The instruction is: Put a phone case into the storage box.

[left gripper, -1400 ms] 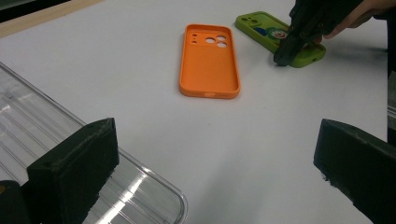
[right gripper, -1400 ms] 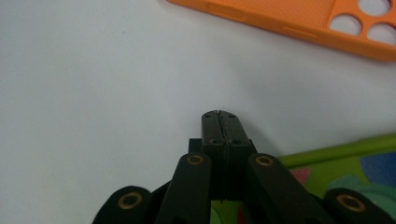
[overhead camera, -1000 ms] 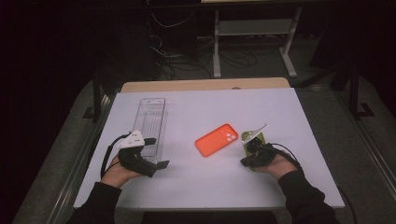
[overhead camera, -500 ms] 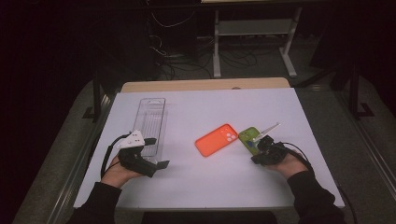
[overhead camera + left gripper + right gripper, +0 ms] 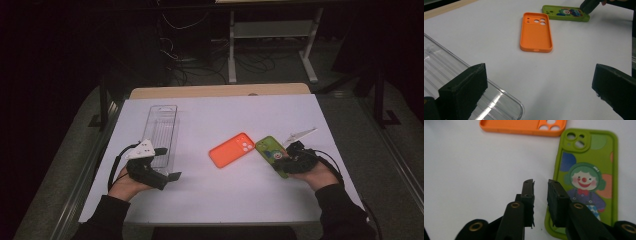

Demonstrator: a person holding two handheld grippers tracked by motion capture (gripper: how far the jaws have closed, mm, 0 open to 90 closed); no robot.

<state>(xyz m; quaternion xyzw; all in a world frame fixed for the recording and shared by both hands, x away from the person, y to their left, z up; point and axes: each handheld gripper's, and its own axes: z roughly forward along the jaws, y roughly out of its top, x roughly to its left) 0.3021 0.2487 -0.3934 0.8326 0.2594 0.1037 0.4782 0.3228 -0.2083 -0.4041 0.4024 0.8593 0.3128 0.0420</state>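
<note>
A green phone case (image 5: 270,150) with a clown picture lies flat on the white table, right beside an orange phone case (image 5: 233,149). My right gripper (image 5: 281,162) sits at the green case's near end. Its jaws have just been opening and stand a narrow gap apart with nothing between them in the right gripper view (image 5: 541,183), one jaw over the edge of the green case (image 5: 589,177). My left gripper (image 5: 169,163) rests open at the near end of a clear plastic tray (image 5: 162,127), facing the orange case (image 5: 536,32).
The white table top (image 5: 215,200) ends in a wooden strip (image 5: 220,91) at the far side. Past it the floor is dark, with cables and a metal stand (image 5: 270,35). A cable loops beside the left hand.
The right hand has drawn back to the right. The green case, held tilted before, now lies flat and released next to the orange case. The left hand has not moved.
</note>
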